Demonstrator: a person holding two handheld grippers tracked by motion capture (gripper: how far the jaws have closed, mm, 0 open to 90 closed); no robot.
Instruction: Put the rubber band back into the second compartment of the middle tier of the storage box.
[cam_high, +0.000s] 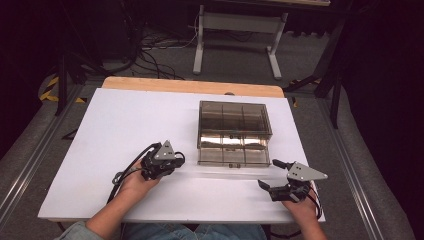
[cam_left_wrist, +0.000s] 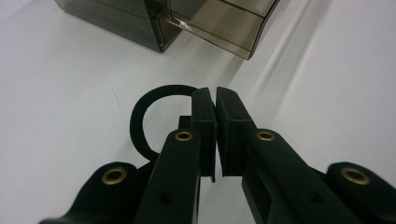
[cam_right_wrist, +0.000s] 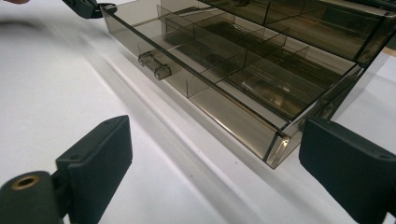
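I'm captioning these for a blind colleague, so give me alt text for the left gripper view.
The left gripper has its two black fingers closed together over a white table, apparently pinching a black ring that curls out to their left. Beyond them, at the top, is a corner of a smoky transparent drawer box, its drawer pulled partly out.

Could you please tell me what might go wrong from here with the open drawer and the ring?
1. The left gripper has its jaws shut beside the black rubber ring; whether it is pinched is unclear, so it may be left behind.
2. The smoky transparent plastic drawer has small divided compartments, so a dropped ring could land in the wrong one.
3. The open right gripper sits near the drawer's corner and could knock it.
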